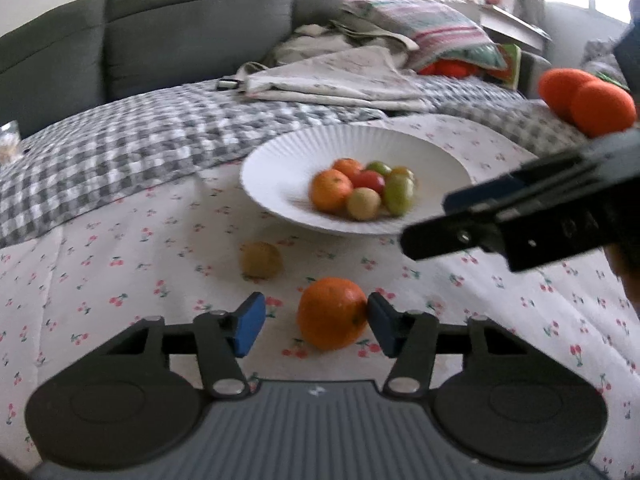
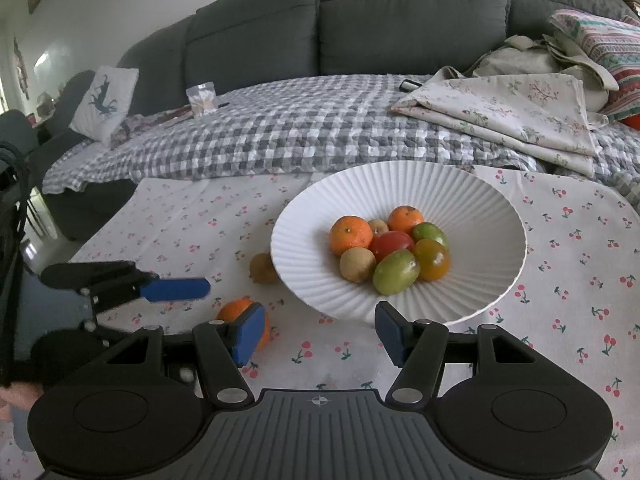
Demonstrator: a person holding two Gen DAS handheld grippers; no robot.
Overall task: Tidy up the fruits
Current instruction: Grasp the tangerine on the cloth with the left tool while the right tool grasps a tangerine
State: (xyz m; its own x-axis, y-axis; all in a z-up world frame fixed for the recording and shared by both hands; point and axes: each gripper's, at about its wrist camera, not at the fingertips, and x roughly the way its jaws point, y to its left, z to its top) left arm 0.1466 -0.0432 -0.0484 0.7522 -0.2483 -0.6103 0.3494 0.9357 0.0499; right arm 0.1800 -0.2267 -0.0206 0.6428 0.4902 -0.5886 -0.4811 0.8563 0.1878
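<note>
Right up front in the left wrist view, the left gripper (image 1: pixel 316 326) was spread wide with an orange (image 1: pixel 333 313) sitting between its 2 blue pads, touching the right-hand one and well off the other. That orange sat on the cherry-print cloth (image 1: pixel 120 280), with a small yellowish-brown fruit (image 1: pixel 261 260) just beyond it and the white ribbed bowl (image 1: pixel 280 160) further back. Over in the right wrist view, the right gripper (image 2: pixel 320 334) was wide open too, nothing between its pads, hovering just short of the bowl's near rim (image 2: pixel 400 316). That bowl held 8 fruits: 2 mandarins (image 2: pixel 350 237), a red one (image 2: pixel 391 245), some green and brownish ones. Same orange (image 2: pixel 236 310) peeked out behind the right gripper's left pad. Gray sofa (image 2: pixel 400 20) sat behind a checked blanket (image 2: pixel 280 136).
</note>
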